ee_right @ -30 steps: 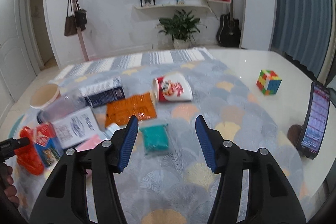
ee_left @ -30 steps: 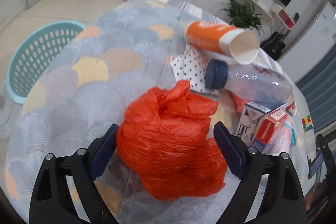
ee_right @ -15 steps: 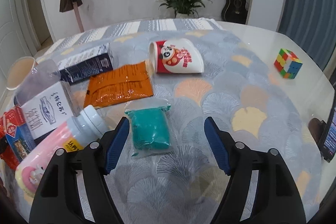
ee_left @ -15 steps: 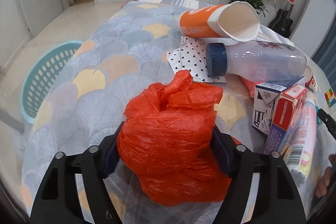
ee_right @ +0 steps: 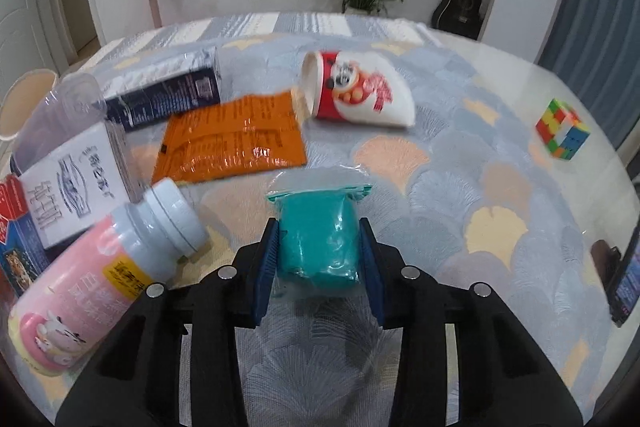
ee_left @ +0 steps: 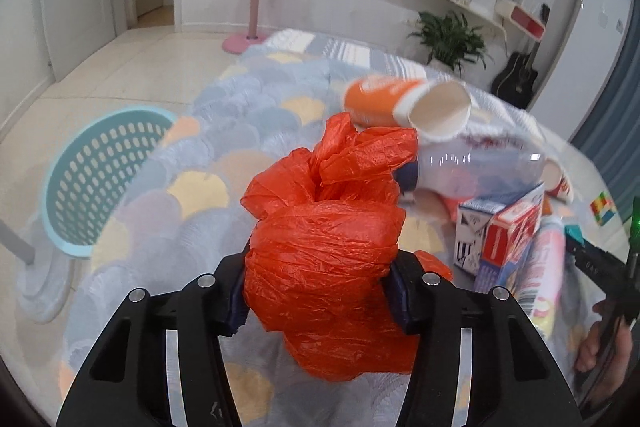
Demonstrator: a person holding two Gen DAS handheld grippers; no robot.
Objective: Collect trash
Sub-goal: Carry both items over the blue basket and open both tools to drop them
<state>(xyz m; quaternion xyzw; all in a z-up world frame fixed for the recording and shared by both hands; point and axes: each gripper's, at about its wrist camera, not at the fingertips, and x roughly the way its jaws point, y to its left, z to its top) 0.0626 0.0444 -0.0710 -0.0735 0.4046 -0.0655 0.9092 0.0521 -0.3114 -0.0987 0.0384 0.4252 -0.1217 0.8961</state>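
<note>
A crumpled orange-red plastic bag (ee_left: pixel 324 251) sits between the blue pads of my left gripper (ee_left: pixel 320 291), whose jaws are closing and press its sides; the bag hangs just above the patterned tablecloth. In the right wrist view a teal packet in clear wrap (ee_right: pixel 316 227) lies on the cloth between the pads of my right gripper (ee_right: pixel 319 255), which is closing and squeezes it. A light blue perforated basket (ee_left: pixel 100 179) stands on the floor left of the table.
Around the grippers lie an orange paper cup (ee_left: pixel 384 99), a clear bottle (ee_left: pixel 480 167), cartons (ee_left: pixel 508 239), a pink bottle (ee_right: pixel 108 279), an orange sachet (ee_right: pixel 232 139) and a red-white cup (ee_right: pixel 356 91). A colour cube (ee_right: pixel 562 129) and a phone (ee_right: pixel 628 279) sit right.
The left jaws closed onto the orange-red bag and lifted it a little. The right gripper came down over the teal packet, widened, then closed on it.
</note>
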